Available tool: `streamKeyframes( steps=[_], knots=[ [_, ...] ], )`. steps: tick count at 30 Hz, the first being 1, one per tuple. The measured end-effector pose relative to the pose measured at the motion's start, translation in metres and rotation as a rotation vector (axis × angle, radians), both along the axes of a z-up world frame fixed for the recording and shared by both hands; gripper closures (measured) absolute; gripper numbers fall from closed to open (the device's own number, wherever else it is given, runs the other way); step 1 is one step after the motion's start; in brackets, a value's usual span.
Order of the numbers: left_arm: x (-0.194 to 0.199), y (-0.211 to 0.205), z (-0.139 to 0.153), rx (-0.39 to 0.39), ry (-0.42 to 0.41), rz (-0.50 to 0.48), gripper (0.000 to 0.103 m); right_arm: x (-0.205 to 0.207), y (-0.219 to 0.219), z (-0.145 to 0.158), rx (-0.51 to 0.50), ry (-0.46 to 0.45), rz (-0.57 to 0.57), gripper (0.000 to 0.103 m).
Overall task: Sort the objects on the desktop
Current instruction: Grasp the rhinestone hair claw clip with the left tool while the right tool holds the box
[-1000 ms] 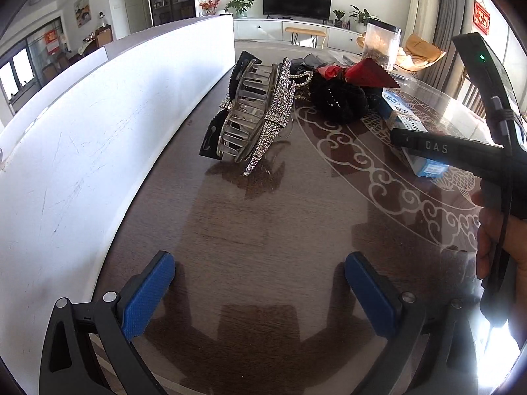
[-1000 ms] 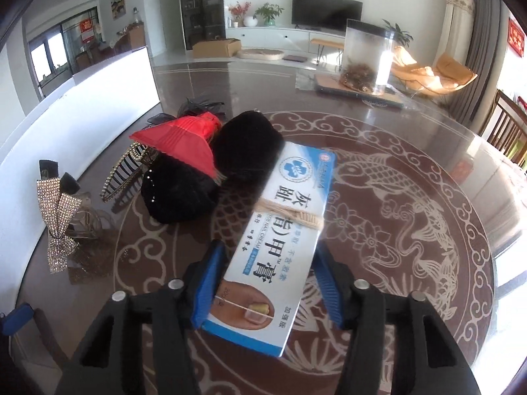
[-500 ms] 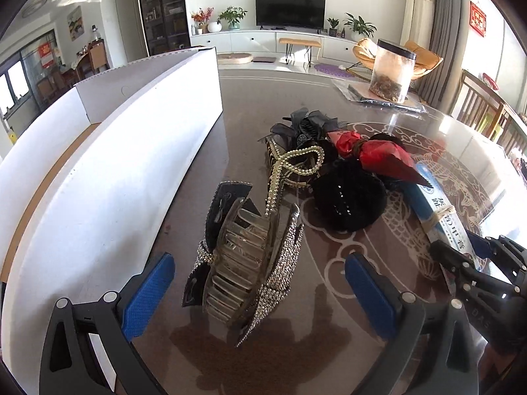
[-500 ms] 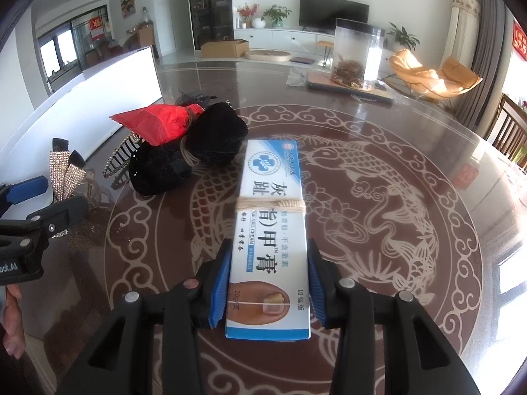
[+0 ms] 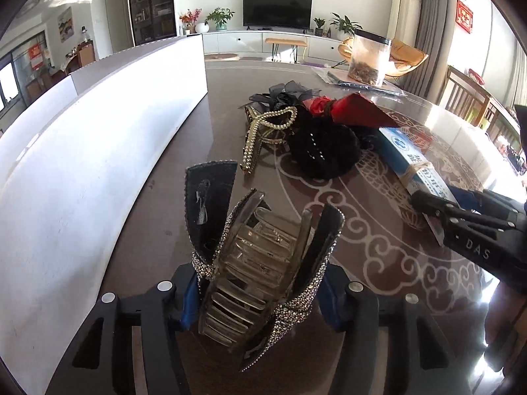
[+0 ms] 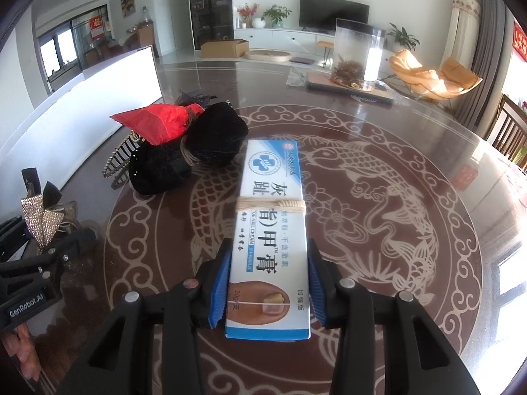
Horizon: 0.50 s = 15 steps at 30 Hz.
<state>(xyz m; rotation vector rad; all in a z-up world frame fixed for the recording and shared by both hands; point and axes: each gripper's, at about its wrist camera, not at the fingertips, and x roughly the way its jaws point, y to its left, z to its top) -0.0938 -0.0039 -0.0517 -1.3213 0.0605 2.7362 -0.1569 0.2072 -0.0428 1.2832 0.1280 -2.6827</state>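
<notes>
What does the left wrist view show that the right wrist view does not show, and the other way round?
Only the left wrist view shows the left gripper with its jaws, which have just been closing, around the rhinestone hair claw, and the pearl hair clip.

Only the right wrist view shows the printed top of the nail cream box with string around it, clamped in the right gripper, plus the cardboard box on the floor.

Both show the white box wall, red packet, black fluffy accessory, clear jar and television.
</notes>
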Motion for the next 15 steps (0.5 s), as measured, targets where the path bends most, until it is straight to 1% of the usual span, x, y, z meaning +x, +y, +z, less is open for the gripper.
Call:
streamKeyframes(
  steps=[2, 4, 7, 11, 14, 15],
  knots=[
    [0.016, 0.006, -0.001, -0.013, 0.0, -0.029, 0.046, 0.001, -0.002, 0.0, -0.002, -0.002, 0.017, 0.061],
    [0.029, 0.009, -0.001, -0.012, 0.001, -0.054, 0.046, 0.014, -0.005, 0.0, -0.001, -0.001, 0.022, 0.061],
    [0.037, 0.01, 0.001, 0.006, 0.002, -0.074, 0.046, 0.048, -0.01, 0.0, 0.004, 0.001, 0.049, 0.061],
    [0.037, 0.008, 0.001, 0.031, 0.002, -0.072, 0.046, 0.094, -0.01, 0.0, 0.027, 0.009, 0.074, 0.061],
    [0.036, 0.013, 0.0, -0.001, 0.0, -0.07, 0.044, 0.107, -0.007, 0.0, 0.04, 0.014, 0.071, 0.06],
    [0.037, 0.015, -0.001, -0.019, 0.0, -0.069, 0.043, 0.107, -0.005, 0.0, 0.039, 0.011, 0.063, 0.054]
  ],
)
